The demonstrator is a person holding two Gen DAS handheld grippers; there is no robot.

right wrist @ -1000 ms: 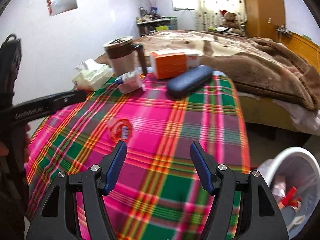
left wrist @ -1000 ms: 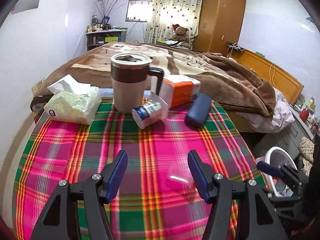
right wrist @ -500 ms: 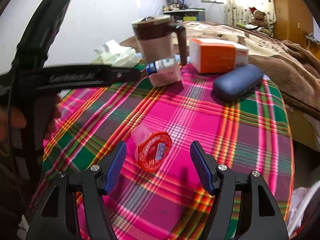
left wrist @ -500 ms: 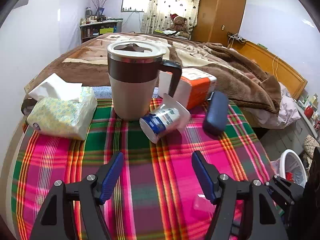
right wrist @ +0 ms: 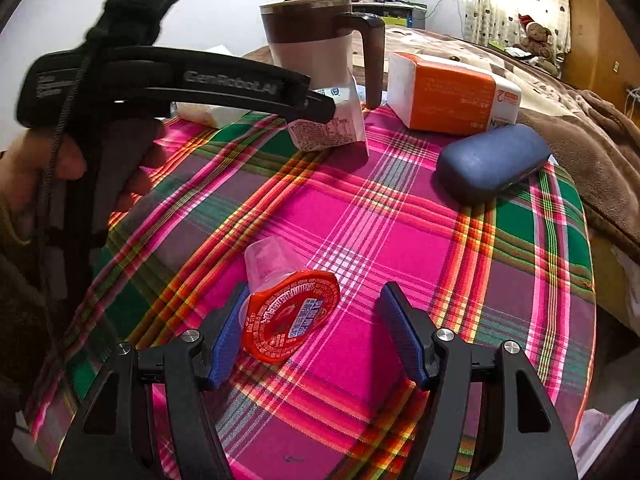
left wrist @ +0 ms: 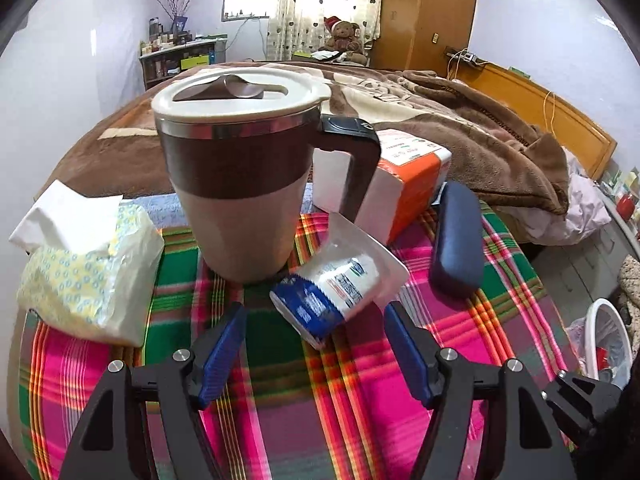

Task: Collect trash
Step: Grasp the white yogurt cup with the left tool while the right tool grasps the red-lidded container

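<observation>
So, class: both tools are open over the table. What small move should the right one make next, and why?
Probably shift the right tool slightly left and forward, then close. The jelly cup lies tipped between its fingers, crowded against the left finger, apart from the right finger, so centring it first should give a surer grip.

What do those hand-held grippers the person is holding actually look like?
Each hand-held gripper is a black plastic frame with two fingers lined with blue ribbed pads and small silver screws at the joints. Seen side-on, the left hand-held gripper has a long black body with grey lettering and a dark braided cord. The person's hand emerges from a dark olive knitted sleeve.
</observation>
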